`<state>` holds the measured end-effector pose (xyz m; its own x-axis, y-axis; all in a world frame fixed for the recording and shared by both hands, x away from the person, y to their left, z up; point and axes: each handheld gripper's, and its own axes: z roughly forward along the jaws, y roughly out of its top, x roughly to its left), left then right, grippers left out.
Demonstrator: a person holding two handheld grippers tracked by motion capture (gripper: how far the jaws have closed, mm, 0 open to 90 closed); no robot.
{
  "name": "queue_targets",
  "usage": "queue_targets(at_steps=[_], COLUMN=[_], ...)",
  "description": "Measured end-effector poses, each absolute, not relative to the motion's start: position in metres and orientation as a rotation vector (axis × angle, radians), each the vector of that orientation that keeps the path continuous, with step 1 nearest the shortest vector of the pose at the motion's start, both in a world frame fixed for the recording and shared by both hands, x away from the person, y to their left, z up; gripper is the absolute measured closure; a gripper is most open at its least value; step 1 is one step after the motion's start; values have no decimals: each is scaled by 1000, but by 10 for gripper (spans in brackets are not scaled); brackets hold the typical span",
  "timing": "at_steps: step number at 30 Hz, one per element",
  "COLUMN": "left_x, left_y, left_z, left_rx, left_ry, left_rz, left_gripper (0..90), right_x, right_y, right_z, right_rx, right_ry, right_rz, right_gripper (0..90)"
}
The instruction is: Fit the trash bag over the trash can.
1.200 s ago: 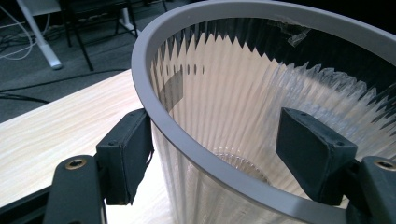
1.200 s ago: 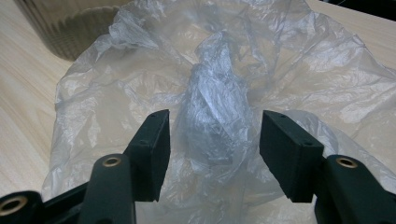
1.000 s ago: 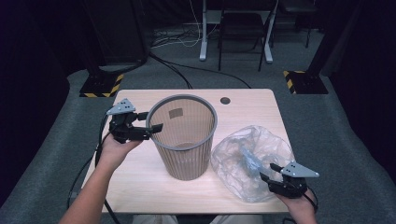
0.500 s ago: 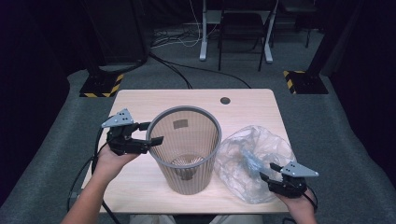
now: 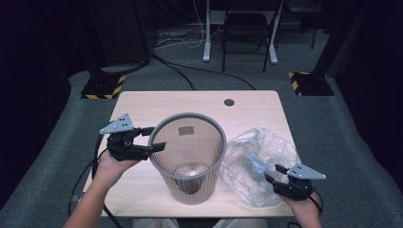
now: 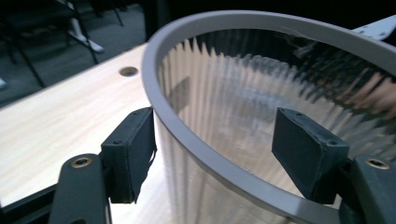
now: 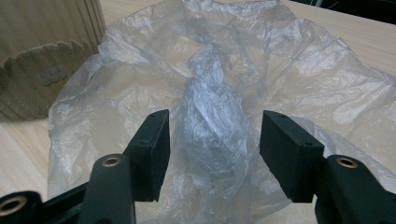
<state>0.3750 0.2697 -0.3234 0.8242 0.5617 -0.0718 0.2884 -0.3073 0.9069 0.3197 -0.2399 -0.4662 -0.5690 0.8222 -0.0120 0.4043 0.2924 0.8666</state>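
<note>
1. Left gripper (image 5: pixel 151 138) straddles the near-left rim of the ribbed bin (image 5: pixel 190 156), one jaw inside, one outside, pads not pressing.
2. Since a second ago, the bin has tipped toward the person, its mouth facing them more.
3. Right gripper (image 5: pixel 274 174) stays put, jaws apart over the crumpled clear bag (image 5: pixel 254 156) just ahead, ungripped.

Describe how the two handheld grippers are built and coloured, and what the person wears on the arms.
Both the left gripper and the right gripper are black, each topped by a grey three-cornered plate with small dark holes. Their jaws end in flat, blocky black pads, hinged on brass-coloured rivets. A black cable trails from each. The forearms are bare; no sleeves show.
</note>
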Motion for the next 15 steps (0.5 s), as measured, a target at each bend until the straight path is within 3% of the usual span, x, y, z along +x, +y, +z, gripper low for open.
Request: queue_targets(at_steps=[15], left_x=[364], left_y=[291], left_z=[-310], left_rx=[1837], left_ry=[666], left_rz=[375], left_gripper=[272], right_x=[324], right_y=[-225], right_z=[-441], right_rx=[1002], right_ry=[2082], right_rz=[1211], right_gripper=[347])
